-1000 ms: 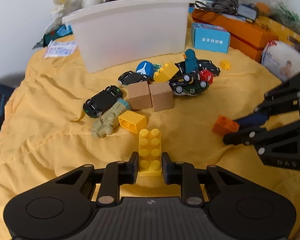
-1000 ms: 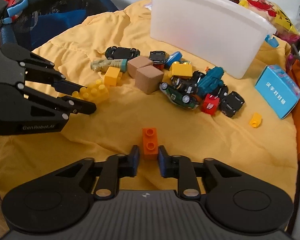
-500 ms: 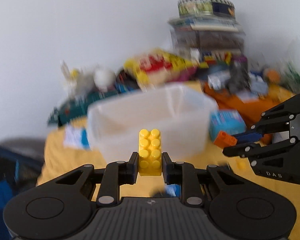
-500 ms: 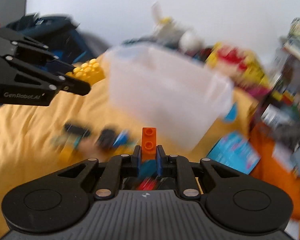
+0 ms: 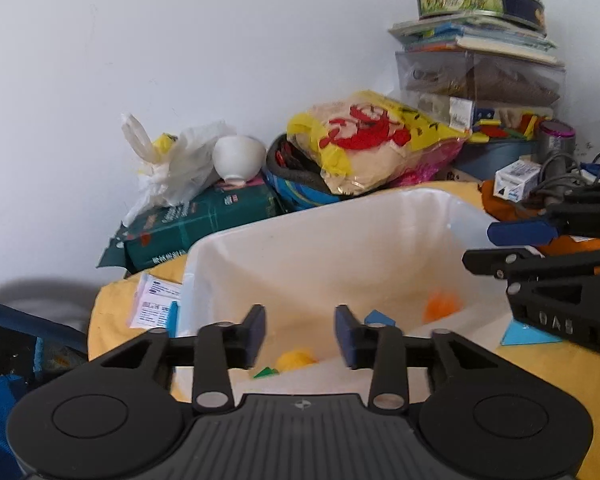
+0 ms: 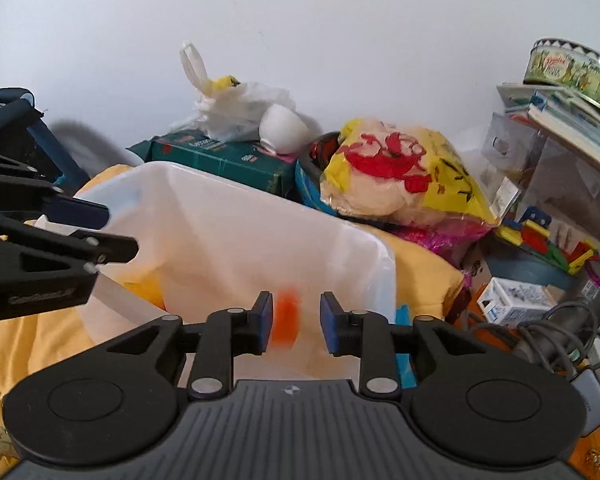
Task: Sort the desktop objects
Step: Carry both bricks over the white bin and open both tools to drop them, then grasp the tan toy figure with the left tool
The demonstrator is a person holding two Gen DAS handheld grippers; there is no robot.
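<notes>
The left wrist view is showing the white plastic bin's floor, where a blurred yellow brick is lying below the spread left gripper. The right view is showing a smeared orange brick between the parted pads of the right gripper, over the bin.

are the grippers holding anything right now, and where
Nothing. Both the left gripper and right gripper are open over the bin; the orange brick is a blur between the right gripper's fingers, ungripped.
</notes>
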